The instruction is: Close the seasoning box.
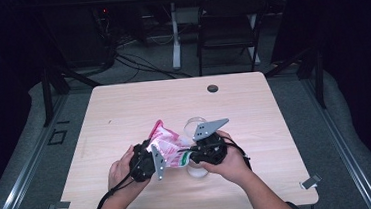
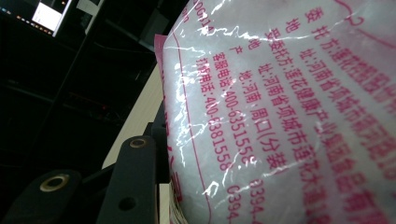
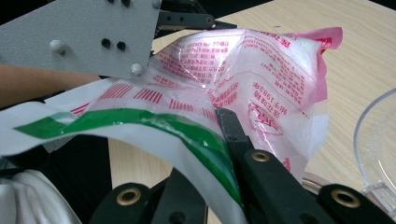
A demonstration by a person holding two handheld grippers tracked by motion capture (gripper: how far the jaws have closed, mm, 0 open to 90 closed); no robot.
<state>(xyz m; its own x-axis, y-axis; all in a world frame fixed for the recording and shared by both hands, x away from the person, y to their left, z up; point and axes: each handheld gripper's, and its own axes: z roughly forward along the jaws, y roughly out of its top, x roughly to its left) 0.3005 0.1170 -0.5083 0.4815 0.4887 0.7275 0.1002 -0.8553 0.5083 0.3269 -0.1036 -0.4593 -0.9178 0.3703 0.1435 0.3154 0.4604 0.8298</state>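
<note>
Plastic pouch printed in pink and green hangs between the two claws above the near middle of the desk, just beside a clear bowl. The left claw presses against the pouch's side, but whether its jaws clamp it I cannot tell (the film fills that claw's own view). The right claw is closed on the green-banded edge of the pouch, film pinched between its jaws. The pouch looks light and soft: thin, glossy, crinkled film over loose white contents that would shift as it tilts. Such film is likely slippery, so the flat sealed edges seem the safest places to hold.
</note>
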